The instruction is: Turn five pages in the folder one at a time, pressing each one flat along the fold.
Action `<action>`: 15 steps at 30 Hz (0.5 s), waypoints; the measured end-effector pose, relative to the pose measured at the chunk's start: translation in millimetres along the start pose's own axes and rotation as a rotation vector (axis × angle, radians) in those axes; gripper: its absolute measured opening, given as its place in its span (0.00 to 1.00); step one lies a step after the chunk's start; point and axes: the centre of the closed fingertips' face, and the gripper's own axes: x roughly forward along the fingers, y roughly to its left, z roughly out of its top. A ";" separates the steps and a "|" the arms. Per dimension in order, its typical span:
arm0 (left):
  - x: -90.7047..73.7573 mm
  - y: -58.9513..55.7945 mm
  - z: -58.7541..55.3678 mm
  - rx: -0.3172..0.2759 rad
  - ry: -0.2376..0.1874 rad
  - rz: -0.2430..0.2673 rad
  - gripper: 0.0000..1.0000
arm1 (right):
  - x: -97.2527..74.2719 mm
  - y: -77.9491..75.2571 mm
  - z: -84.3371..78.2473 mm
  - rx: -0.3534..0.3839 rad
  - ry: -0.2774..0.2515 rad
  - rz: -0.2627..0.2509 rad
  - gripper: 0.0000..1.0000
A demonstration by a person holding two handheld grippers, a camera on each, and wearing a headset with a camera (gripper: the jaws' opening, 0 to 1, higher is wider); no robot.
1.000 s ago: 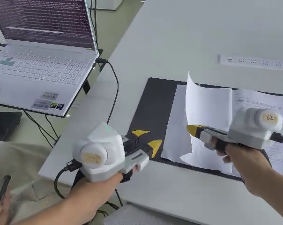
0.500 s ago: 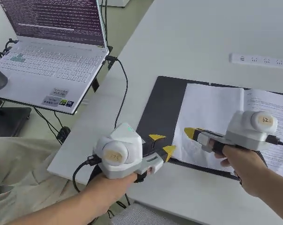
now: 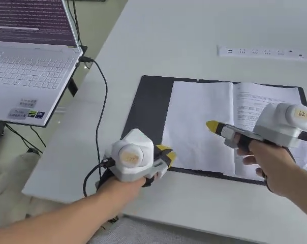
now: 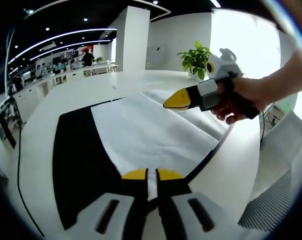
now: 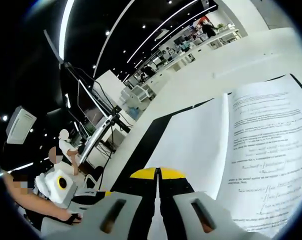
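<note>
A black folder (image 3: 146, 104) lies open on the white table. A blank turned page (image 3: 199, 119) lies flat on its left half, and a printed page (image 3: 263, 99) lies on the right. My right gripper (image 3: 212, 125) hovers shut just above the blank page near the fold, with nothing between its yellow tips. My left gripper (image 3: 167, 154) is shut at the folder's near left edge. In the left gripper view its tips (image 4: 152, 174) sit over the blank page (image 4: 141, 132), with the right gripper (image 4: 181, 100) ahead. The right gripper view shows its tips (image 5: 157, 173) over both pages (image 5: 263, 140).
An open laptop (image 3: 26, 76) stands on a lower stand to the left, its black cable (image 3: 100, 101) trailing along the table edge. A white power strip (image 3: 265, 52) lies at the far right. The table's front edge (image 3: 194, 203) is close to my hands.
The page that stood upright at the right gripper has dropped flat onto the left half. The left gripper's jaws have come together and it moved to the folder's edge. The head camera shifted.
</note>
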 end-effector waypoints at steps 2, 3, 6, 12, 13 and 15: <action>1.5 1.5 -2.9 -0.006 0.013 0.016 0.03 | -3.1 -8.7 4.0 0.014 -0.007 -0.011 0.00; 2.0 2.7 -3.7 -0.010 0.014 0.023 0.03 | -4.9 -14.5 6.9 0.025 -0.009 -0.017 0.00; 2.8 4.3 -9.0 -0.011 0.029 0.041 0.01 | -5.8 -24.6 12.8 0.050 -0.010 -0.024 0.00; 2.4 6.9 -10.8 0.025 0.014 0.068 0.00 | -0.1 -37.9 21.9 0.128 0.010 -0.024 0.00; 2.4 7.1 -11.0 0.028 0.013 0.070 0.00 | 1.8 -39.4 23.8 0.136 0.009 -0.024 0.00; 3.0 8.4 -11.4 0.034 0.013 0.072 0.00 | 7.2 -43.5 27.3 0.164 0.017 -0.024 0.00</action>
